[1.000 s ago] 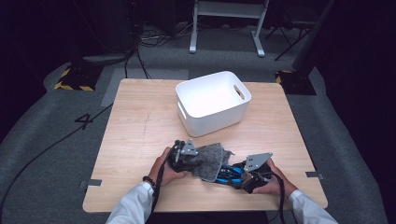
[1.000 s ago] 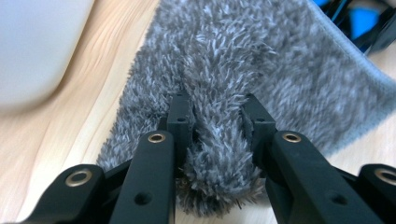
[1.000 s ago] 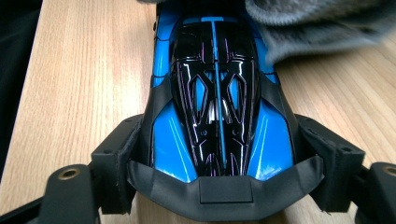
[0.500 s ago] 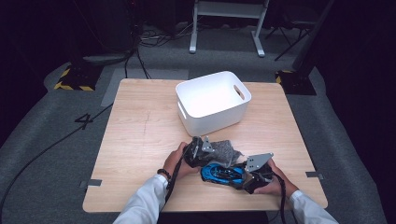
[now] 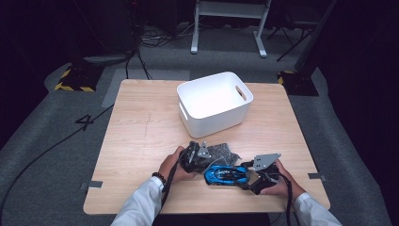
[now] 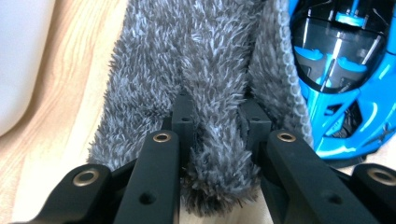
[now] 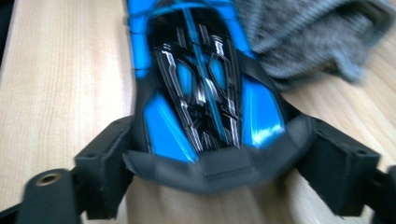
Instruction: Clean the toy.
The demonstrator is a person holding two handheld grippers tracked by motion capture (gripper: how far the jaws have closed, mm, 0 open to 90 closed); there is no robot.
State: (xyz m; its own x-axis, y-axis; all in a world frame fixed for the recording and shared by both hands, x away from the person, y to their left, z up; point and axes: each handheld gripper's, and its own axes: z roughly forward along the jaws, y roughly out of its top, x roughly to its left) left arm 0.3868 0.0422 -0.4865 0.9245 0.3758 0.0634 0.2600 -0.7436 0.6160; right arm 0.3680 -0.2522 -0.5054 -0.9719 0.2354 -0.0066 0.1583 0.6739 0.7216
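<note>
High view: toy car (image 5: 227, 175) and grey cloth (image 5: 219, 152) near table's (image 5: 141, 136) front edge.

High view looks down on the table (image 5: 141, 141); both gripper views, close, share the blue toy car (image 5: 227, 175).

**Car and cloth side by side at the near edge**

The toy car (image 5: 227, 175) lies on the table (image 5: 141, 136), touching the cloth (image 5: 220, 152) at its eleven o'clock. The bin (image 5: 214, 102) stands behind both, at twelve o'clock, well apart from the car.
</note>
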